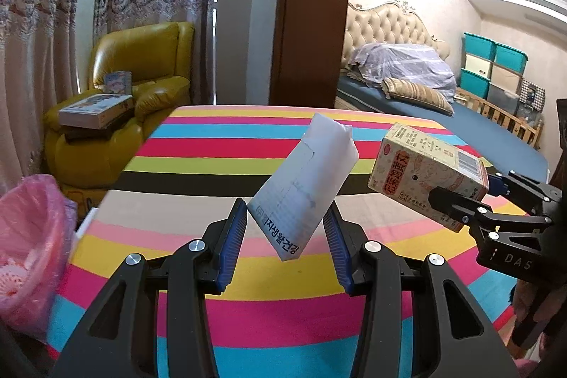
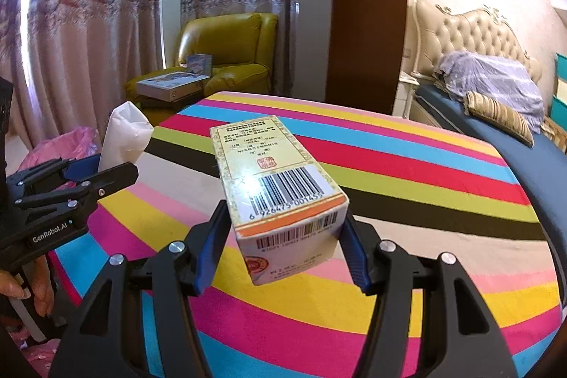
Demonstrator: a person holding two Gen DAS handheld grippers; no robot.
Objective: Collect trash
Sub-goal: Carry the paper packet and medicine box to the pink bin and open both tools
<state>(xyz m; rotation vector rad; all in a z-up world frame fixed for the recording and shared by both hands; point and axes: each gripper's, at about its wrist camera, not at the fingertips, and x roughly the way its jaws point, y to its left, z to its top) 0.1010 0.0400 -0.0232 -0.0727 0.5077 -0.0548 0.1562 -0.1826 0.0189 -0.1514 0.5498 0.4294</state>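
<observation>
- Left wrist view: the left gripper [image 1: 285, 232] has its jaws pinching one white packet [image 1: 304, 183], printed with blue lettering, at its lower end; the packet tilts up and to the right, lifted off the striped bench [image 1: 219, 165].
- In the same view the right gripper [image 1: 471, 197] comes in from the right, its jaws clamped on one beige carton [image 1: 421, 169], also held in the air above the bench.
- At the left edge, beside and lower than the bench, stands one pink-lined waste bin [image 1: 32, 236]; something pale already lies inside it, too blurred to name.
- Right wrist view: the right gripper [image 2: 283, 236] pinches the beige carton [image 2: 280, 186] across its width, barcode face up, clear of the striped bench [image 2: 407, 186].
- At the left of this view the left gripper [image 2: 102, 176] holds the white packet [image 2: 124, 133], and the bin's pink liner [image 2: 63, 147] shows behind it.
- A person's hand [image 2: 24, 286] grips the left gripper's handle at the lower left edge.
- Progress, as a judgement: both pieces of trash are picked up, neither is in the bin yet, so the carry and the drop are left. No other trash is visible on the parts of the bench in view.
- Count: two grippers, two pieces of trash, one per gripper, and one bin.
</observation>
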